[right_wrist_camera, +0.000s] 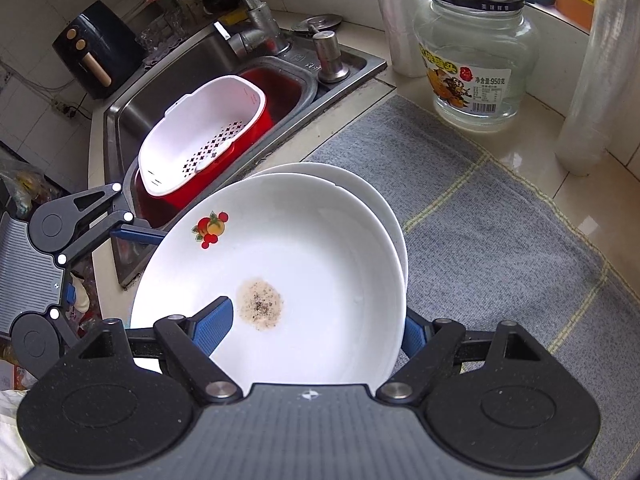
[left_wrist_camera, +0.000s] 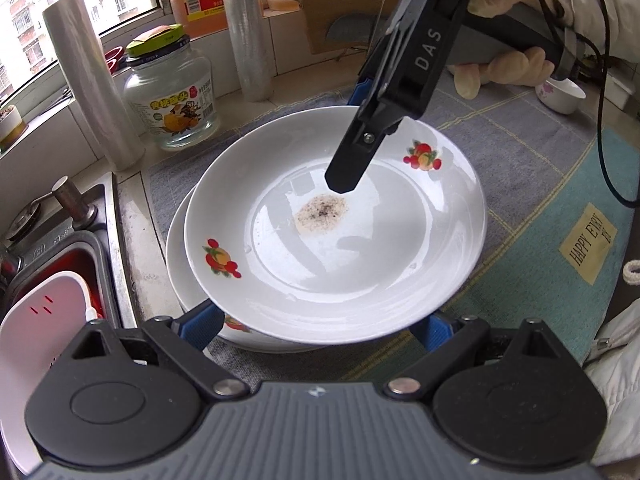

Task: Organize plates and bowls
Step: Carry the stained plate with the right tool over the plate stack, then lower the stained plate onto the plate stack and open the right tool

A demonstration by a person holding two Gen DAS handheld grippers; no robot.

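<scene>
Two plates stacked on the mat [left_wrist_camera: 520, 152], top plate [left_wrist_camera: 336, 224] over lower plate [left_wrist_camera: 180, 272], offset toward 8 o'clock. Right gripper [right_wrist_camera: 316, 320] pinches top plate's rim; left gripper [left_wrist_camera: 320, 328] wide, grip unclear. Small bowl [left_wrist_camera: 560, 96] at 2 o'clock unsorted.

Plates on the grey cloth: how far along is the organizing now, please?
Done: two plates are gathered, the top plate lying offset over the lower plate. In hand: the right gripper pinches the top plate's rim; the left gripper is open, its fingers under the near edge. Left: the stack probably needs squaring up, and the small bowl stands apart on the cloth.
</scene>
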